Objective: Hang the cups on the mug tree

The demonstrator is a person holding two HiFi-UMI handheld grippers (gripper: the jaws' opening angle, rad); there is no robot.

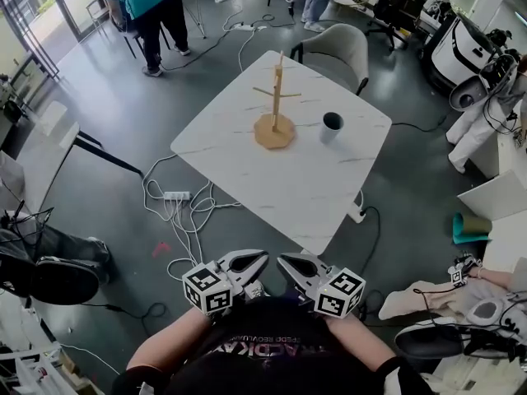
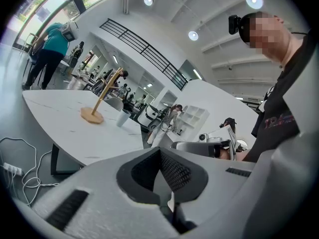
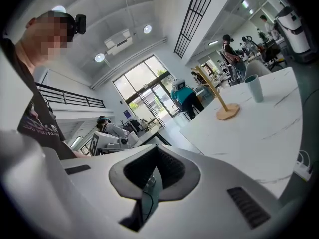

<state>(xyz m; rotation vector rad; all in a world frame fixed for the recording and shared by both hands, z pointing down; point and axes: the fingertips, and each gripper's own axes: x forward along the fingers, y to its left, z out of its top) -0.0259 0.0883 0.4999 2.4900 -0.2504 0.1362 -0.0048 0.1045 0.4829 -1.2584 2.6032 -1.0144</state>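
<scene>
A wooden mug tree [image 1: 275, 97] stands upright near the middle of the white marble table [image 1: 296, 179], with nothing on its pegs. Just to its right on the table is a pale cup [image 1: 331, 127] with a dark inside. Both grippers are held close to my body, off the table's near corner. The left gripper [image 1: 257, 258] and the right gripper [image 1: 285, 262] are shut and hold nothing. The left gripper view shows the closed left gripper [image 2: 167, 193], with the mug tree [image 2: 102, 96] and cup [image 2: 122, 118] far off. From the right gripper [image 3: 149, 190], the mug tree [image 3: 215, 93] and cup [image 3: 253, 87] are also distant.
A grey chair [image 1: 339, 49] sits at the table's far side. A power strip and cables [image 1: 178, 197] lie on the floor left of the table. A person in a teal top [image 1: 150, 6] stands far back. Another person [image 1: 482, 113] and equipment are at the right.
</scene>
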